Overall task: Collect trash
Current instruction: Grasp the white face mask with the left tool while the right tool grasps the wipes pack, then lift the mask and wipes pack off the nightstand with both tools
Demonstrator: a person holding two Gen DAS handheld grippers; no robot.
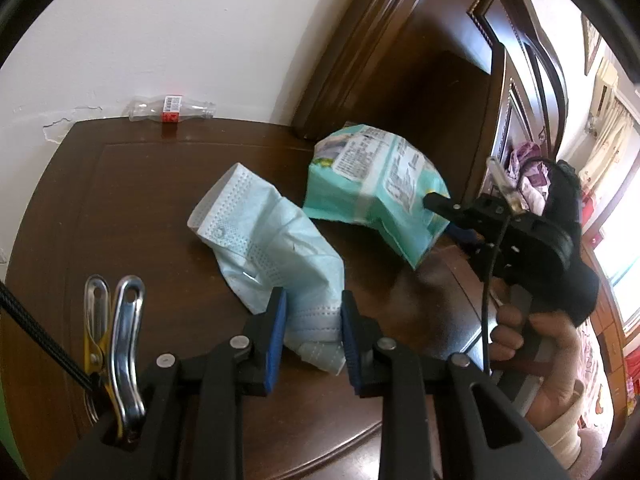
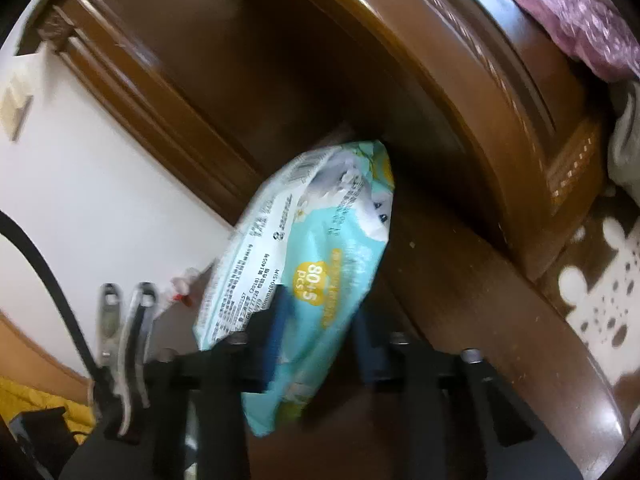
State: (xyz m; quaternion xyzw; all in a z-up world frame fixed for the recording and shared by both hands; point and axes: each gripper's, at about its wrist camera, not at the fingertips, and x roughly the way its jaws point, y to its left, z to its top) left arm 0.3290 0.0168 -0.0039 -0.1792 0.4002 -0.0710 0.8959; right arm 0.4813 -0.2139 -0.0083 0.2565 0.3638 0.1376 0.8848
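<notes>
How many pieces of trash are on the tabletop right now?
3: face mask in the left claw; wet wipes pack in the right claw; empty plastic bottle by the wall. More may be hidden.

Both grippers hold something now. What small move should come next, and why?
Probably lift both off the table together. The left gripper pinches the mask, the right gripper grips the wipes pack, and no bin is in view. The bottle remains.

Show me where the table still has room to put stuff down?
Bare wood lies on the table between the empty bottle by the wall and the face mask. It is crowded where the mask and the wipes pack sit close, near both grippers.
</notes>
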